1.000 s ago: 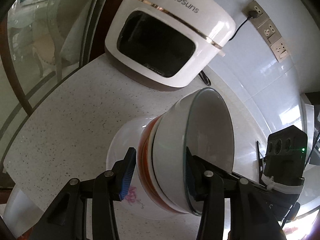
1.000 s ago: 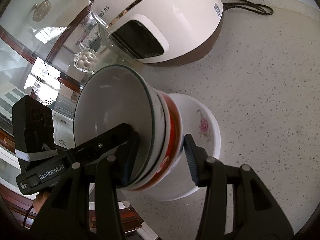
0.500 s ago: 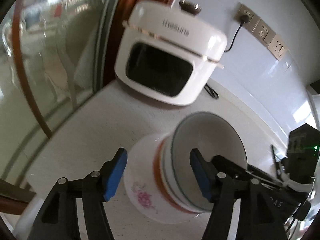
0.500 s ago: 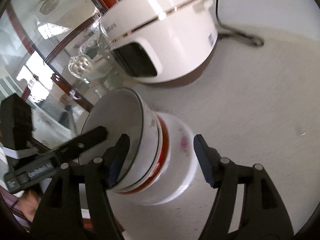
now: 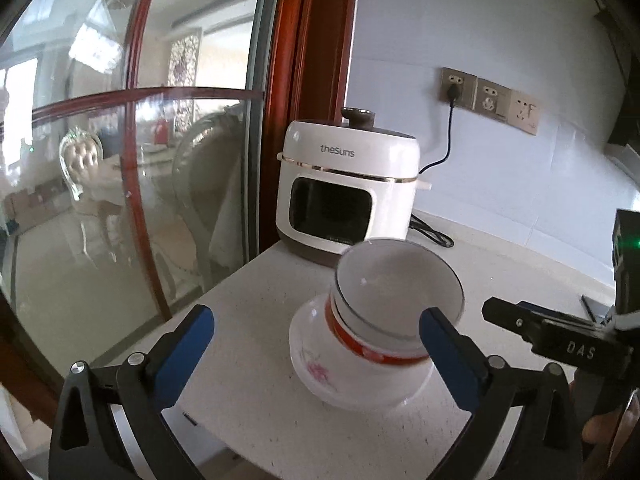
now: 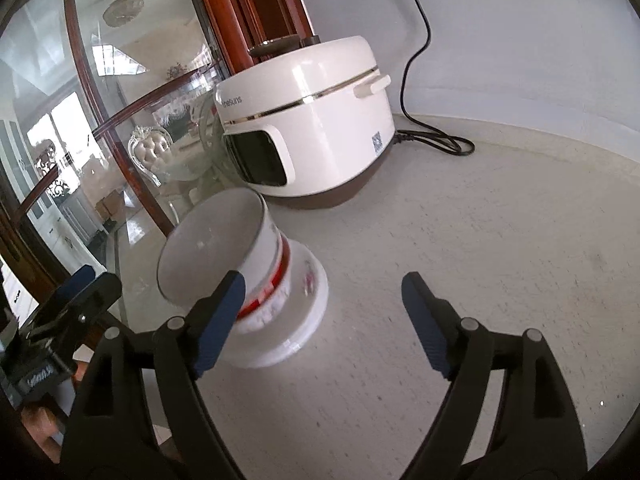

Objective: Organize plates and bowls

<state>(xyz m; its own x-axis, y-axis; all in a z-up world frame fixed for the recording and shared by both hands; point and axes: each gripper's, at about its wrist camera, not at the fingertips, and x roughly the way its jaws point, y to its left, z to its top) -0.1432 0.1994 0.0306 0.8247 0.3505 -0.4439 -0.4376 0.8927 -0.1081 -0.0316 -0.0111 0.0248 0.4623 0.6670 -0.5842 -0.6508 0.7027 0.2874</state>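
Item: nested bowl stack [image 5: 376, 332], on the speckled tabletop [image 5: 256, 312] in front of the white cooker [image 5: 348, 184], near the glass partition [image 5: 120, 200].

Change noted: a second ago both tools closed on the stack, which was tilted on its side; now it stands on its base, free of both.

Left tool [image 5: 316, 340]: spread wide, empty, drawn back from the stack. Right tool [image 6: 324, 304]: likewise wide and empty, the stack just left of its gap.

Contents: floral white bowl [image 5: 320, 376] at the bottom, holding a red-banded bowl [image 5: 360, 344], holding a white bowl with a dark rim [image 5: 400, 292]. The top bowl appears empty. The stack leans slightly.

Assessment: the stacking step looks complete; no other plates or bowls are in view.
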